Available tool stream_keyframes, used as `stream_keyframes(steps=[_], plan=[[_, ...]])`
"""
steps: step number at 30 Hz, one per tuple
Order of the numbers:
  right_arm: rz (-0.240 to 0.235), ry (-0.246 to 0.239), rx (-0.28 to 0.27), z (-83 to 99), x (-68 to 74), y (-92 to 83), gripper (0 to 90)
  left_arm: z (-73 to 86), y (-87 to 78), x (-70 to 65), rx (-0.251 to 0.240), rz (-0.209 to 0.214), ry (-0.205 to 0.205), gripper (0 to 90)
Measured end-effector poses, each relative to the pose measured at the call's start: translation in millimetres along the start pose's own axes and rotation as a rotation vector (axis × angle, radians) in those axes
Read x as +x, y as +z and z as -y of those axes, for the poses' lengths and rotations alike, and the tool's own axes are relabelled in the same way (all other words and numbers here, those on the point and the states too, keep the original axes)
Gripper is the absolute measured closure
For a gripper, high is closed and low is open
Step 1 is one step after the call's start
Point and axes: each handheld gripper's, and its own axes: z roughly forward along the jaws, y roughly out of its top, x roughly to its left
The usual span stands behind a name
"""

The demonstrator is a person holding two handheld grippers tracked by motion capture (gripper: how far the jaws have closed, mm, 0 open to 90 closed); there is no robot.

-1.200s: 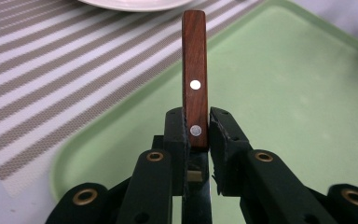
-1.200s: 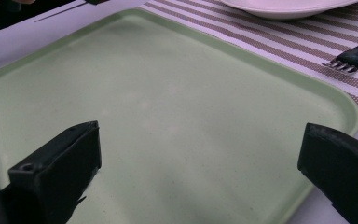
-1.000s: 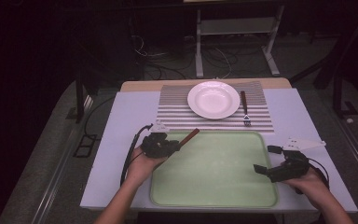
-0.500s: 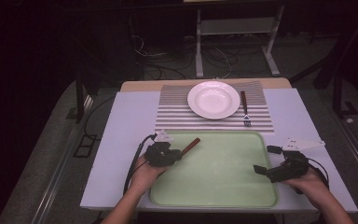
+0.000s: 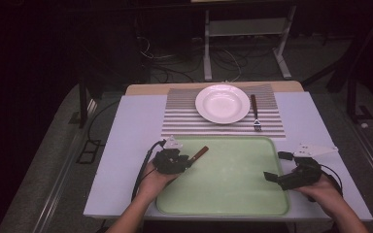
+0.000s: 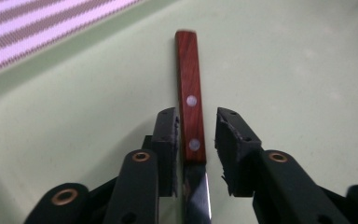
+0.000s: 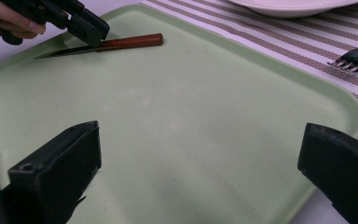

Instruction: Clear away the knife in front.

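Dim room, grey table [image 5: 131,141] with green tray [image 5: 233,194] and striped placemat [image 5: 184,121] holding white plate [image 5: 222,103] and fork [image 5: 255,112]. Knife [image 6: 191,116] lies on tray's near-left area, wood handle pointing up-right; left gripper [image 6: 196,140] straddles the handle-blade junction, jaws parted, one pad touching, not clenched. Right gripper [image 5: 282,167] released, jaws wide, over tray's right edge, well apart from knife.

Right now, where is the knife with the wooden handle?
In the high view, the knife lies at the far left corner of the green tray, between the jaws of the left gripper, its handle pointing toward the striped placemat.
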Motion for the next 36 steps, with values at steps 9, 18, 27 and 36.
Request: stream_keyframes(steps=[9,18,27,36], plan=[[0.002,-0.005,0.003,0.4,0.5,0.0,0.0,-14.3,10.3,-5.8,-0.005,0.073,0.048,89.4],[0.004,-0.003,0.005,0.7,1.1,-1.1,0.0,-15.8,24.7,-6.9,0.053,0.087,0.077,89.3],[0.008,-0.002,0.005,1.3,1.6,-1.9,0.0,-13.0,23.8,-1.5,0.065,0.072,0.072,89.3],[0.008,-0.006,0.002,1.4,1.4,-2.6,0.0,-10.0,18.7,6.1,0.064,0.049,0.058,89.2]])
